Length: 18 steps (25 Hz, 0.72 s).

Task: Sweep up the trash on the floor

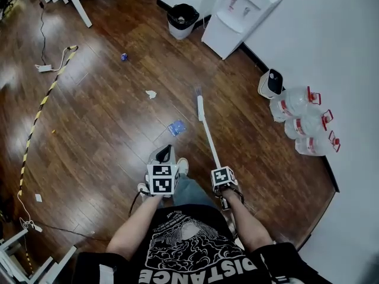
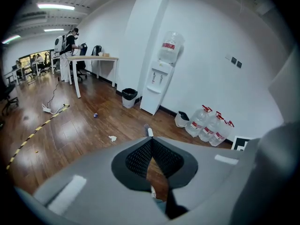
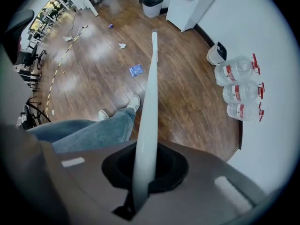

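Observation:
My right gripper [image 1: 219, 170] [image 3: 146, 165] is shut on the white handle of a broom [image 1: 208, 134] [image 3: 150, 102]. The handle runs forward to the dark bristles [image 1: 198, 91], low over the wood floor. My left gripper [image 1: 164, 151] [image 2: 150, 141] is shut with its mesh pads meeting at the tips; only floor, a shoe and jeans show through the gap behind them. Ahead lie a blue wrapper [image 1: 176, 127] [image 3: 136, 70], a crumpled white paper [image 1: 151, 94] [image 2: 112, 138] and a small blue ball [image 1: 124, 57] [image 2: 95, 115].
A black-lined bin [image 1: 182, 20] and a water dispenser [image 1: 240, 13] stand at the far wall. Three water jugs [image 1: 302, 120] and a small white bin [image 1: 270, 83] line the right wall. A taped cable [image 1: 44, 99] and power strip [image 1: 43, 68] lie left.

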Each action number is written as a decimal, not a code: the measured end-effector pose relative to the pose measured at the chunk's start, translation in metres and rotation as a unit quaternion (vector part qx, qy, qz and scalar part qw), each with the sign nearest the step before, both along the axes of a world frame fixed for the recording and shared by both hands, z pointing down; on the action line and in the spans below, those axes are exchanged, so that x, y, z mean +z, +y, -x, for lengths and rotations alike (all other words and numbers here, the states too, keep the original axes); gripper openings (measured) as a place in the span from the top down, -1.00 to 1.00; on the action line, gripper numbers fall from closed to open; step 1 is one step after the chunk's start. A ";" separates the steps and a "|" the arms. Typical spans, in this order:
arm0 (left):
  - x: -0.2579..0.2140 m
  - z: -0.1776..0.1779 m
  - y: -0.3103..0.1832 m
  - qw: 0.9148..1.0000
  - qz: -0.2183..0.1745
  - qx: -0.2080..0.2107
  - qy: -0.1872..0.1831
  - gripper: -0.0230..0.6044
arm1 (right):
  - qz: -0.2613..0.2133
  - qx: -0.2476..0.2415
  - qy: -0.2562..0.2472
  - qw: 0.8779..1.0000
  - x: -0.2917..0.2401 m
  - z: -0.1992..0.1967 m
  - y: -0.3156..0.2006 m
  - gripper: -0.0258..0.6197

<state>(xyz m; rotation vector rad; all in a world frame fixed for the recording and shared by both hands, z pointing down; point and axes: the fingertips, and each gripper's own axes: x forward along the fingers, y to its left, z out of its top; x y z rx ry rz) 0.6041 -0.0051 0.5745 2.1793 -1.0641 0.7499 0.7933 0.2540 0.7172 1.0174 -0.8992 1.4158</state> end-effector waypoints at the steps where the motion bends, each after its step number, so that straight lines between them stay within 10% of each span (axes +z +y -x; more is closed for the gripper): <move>1: 0.002 -0.005 -0.003 1.000 0.001 -0.002 -0.003 0.91 | 0.009 -0.002 0.000 1.000 0.001 -0.007 0.001 0.91; 10: 0.003 -0.030 -0.014 1.000 -0.001 -0.020 -0.014 0.91 | 0.089 -0.061 0.019 0.994 0.005 -0.062 -0.001 0.91; 18: 0.005 0.018 -0.007 0.999 0.010 -0.032 -0.011 0.91 | 0.139 -0.063 0.027 0.988 0.013 -0.020 -0.012 0.91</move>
